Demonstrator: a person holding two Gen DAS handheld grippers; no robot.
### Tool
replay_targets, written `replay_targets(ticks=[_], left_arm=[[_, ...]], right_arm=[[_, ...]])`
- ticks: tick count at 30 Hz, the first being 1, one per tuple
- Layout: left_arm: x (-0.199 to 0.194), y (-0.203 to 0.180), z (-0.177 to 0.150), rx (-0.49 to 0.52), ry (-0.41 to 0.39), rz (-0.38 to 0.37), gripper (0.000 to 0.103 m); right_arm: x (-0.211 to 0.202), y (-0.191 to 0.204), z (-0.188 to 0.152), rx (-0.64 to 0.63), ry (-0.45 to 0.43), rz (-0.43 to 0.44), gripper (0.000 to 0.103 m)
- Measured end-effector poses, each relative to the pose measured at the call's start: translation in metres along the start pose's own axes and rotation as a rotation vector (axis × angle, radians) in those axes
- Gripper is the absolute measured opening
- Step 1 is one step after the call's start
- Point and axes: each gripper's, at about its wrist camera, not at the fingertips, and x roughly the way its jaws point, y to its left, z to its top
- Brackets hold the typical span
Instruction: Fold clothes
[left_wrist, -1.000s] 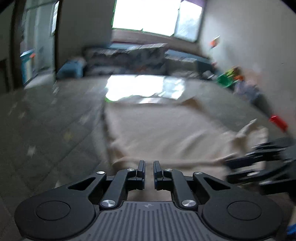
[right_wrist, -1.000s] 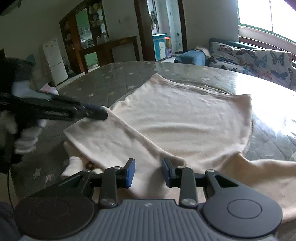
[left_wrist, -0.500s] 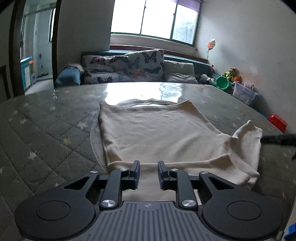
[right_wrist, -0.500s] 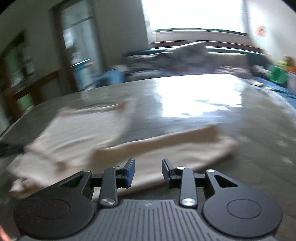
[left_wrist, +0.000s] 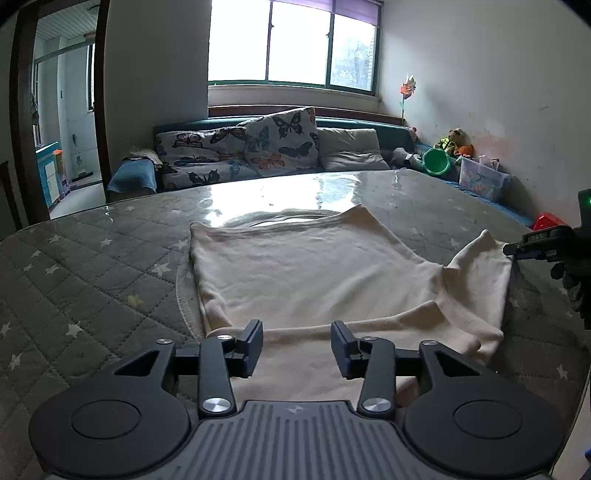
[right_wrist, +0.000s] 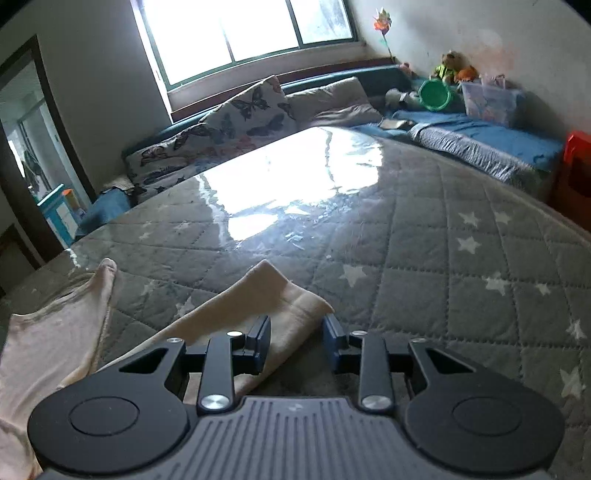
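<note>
A cream long-sleeved top (left_wrist: 306, 273) lies flat on the grey quilted mattress (left_wrist: 85, 273), with one sleeve folded across its near end. My left gripper (left_wrist: 296, 349) is open and empty just above that folded sleeve. My right gripper (right_wrist: 295, 345) is open over the cuff end of the other sleeve (right_wrist: 273, 299), which lies between its fingers. The right gripper also shows at the right edge of the left wrist view (left_wrist: 517, 249), beside the sleeve's end. The top's body shows at the left of the right wrist view (right_wrist: 48, 332).
The mattress (right_wrist: 461, 258) has a glossy plastic cover with star quilting. Butterfly cushions (left_wrist: 258, 151) line a couch behind it. A green bowl (left_wrist: 437, 162), a clear storage box (left_wrist: 480, 177) and a red box (right_wrist: 576, 166) stand along the right wall.
My left gripper has opened from nearly shut and let the folded sleeve go. My right gripper has swung away from the top's body to the other sleeve's cuff.
</note>
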Motion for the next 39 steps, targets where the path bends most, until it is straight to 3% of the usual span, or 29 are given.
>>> replay_targets(ticks=[1,4,12,22,28,33,36,39], left_arm=[[0.000,0.000,-0.001,-0.001,0.004,0.001,0.045],[0.000,0.002,-0.005,0.001,0.013,0.006,0.045],[0.000,0.010,-0.007,-0.025,0.002,0.026,0.045],[-0.007,0.020,-0.012,-0.056,-0.019,0.042,0.047],[-0.013,0.034,-0.018,-0.104,-0.024,0.064,0.047],[-0.018,0.040,-0.021,-0.115,-0.030,0.078,0.048],[-0.020,0.042,-0.022,-0.119,-0.034,0.074,0.048],[-0.021,0.039,-0.022,-0.104,-0.038,0.047,0.048]], right_arm=[[0.001,-0.001,-0.001,0.008,-0.003,0.004,0.007],[0.001,-0.004,-0.002,0.040,-0.016,0.025,0.003],[-0.051,-0.003,0.008,0.114,-0.121,0.220,0.003],[-0.124,0.095,0.006,-0.087,-0.223,0.568,0.002],[-0.122,0.175,-0.035,-0.268,-0.122,0.733,0.003],[-0.124,0.204,-0.074,-0.364,0.019,0.813,0.007],[-0.131,0.196,-0.079,-0.420,0.029,0.782,0.009],[-0.132,0.175,-0.078,-0.458,0.054,0.698,0.017]])
